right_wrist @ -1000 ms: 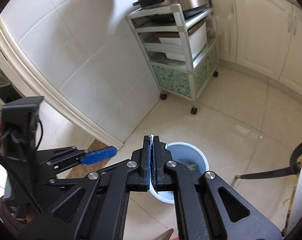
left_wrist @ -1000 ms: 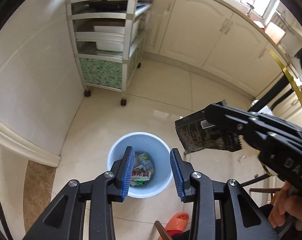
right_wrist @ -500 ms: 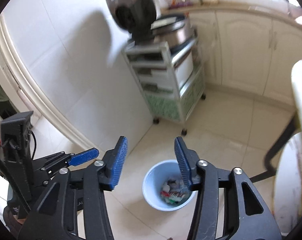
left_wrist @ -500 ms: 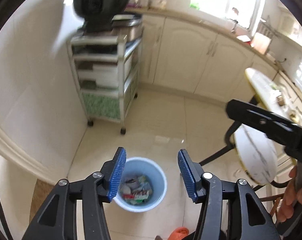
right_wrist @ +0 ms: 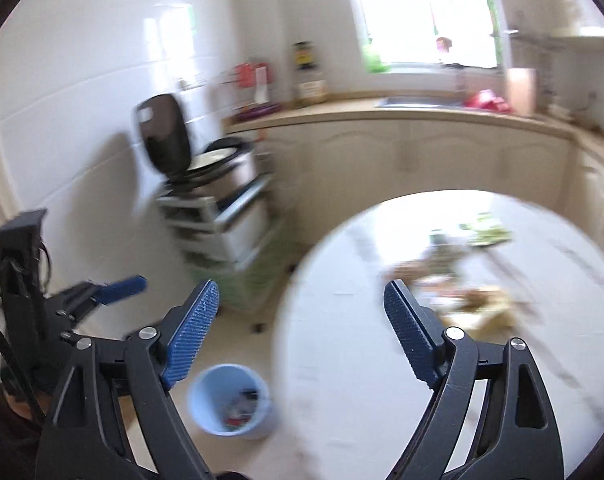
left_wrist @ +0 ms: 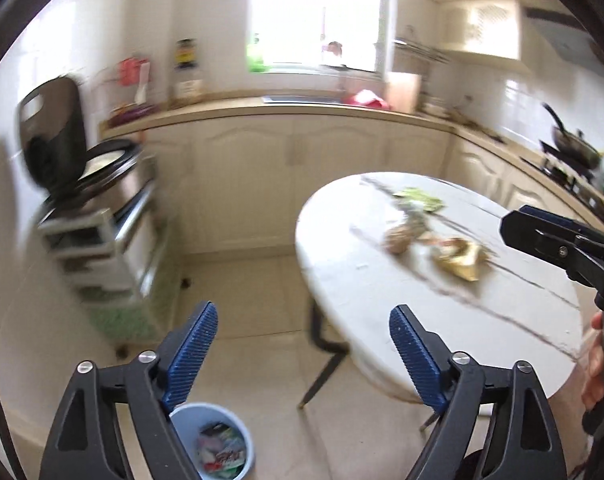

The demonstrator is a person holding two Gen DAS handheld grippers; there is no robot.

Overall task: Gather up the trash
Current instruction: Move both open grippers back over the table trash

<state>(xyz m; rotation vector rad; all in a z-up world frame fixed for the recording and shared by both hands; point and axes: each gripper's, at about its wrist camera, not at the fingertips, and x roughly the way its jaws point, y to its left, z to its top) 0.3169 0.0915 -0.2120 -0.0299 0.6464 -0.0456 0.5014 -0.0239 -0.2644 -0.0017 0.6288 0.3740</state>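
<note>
The blue bin (left_wrist: 214, 446) is sitting on the floor at lower left, already holding trash. Both the left gripper (left_wrist: 302, 352) and right gripper (right_wrist: 300, 332) are gaping, released, empty. Wrappers (left_wrist: 457, 258) are lying on the counter (left_wrist: 341, 264) to the right; a hasty, blurred approach risks knocking them off.

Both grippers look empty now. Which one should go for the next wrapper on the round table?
Right, probably. Both the left gripper and the right gripper are open and empty, but the right one sits nearer the table, its tip beside the gold wrapper. The left hangs above the blue bin.
</note>
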